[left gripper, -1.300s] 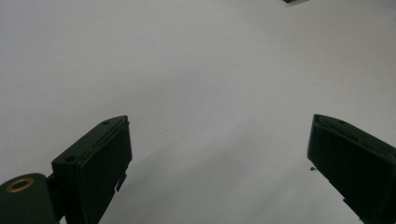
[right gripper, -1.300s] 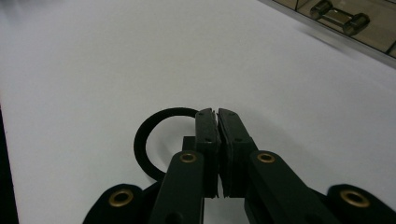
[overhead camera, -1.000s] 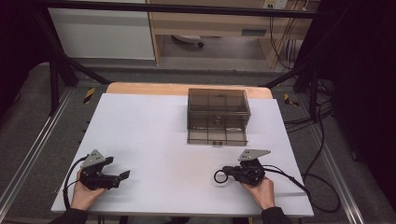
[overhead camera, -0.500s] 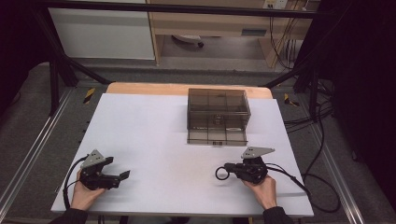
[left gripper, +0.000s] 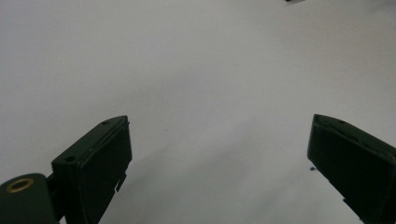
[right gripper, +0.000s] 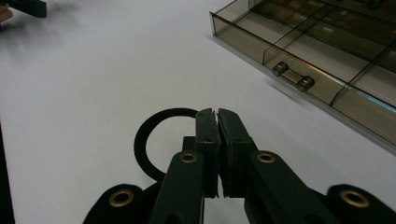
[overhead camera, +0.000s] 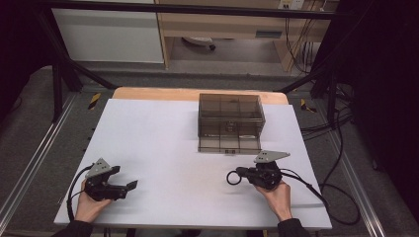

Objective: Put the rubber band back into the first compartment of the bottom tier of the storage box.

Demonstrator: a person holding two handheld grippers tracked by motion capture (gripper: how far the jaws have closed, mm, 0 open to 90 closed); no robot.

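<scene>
The right tongs (right gripper: 218, 122) are clenched on a black ring (right gripper: 154, 140), lifted near the smoky drawer box (overhead camera: 230, 121), probably for stowing. The left tongs (overhead camera: 129, 185) rest released on the white tabletop (overhead camera: 163, 138), well apart.

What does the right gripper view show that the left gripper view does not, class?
Right gripper view: its claw shut on a black ring, beside the smoky drawer box with its bar handle. Left gripper view: its own claw, jaws wide apart with nothing between them. Both: the white tabletop.
</scene>
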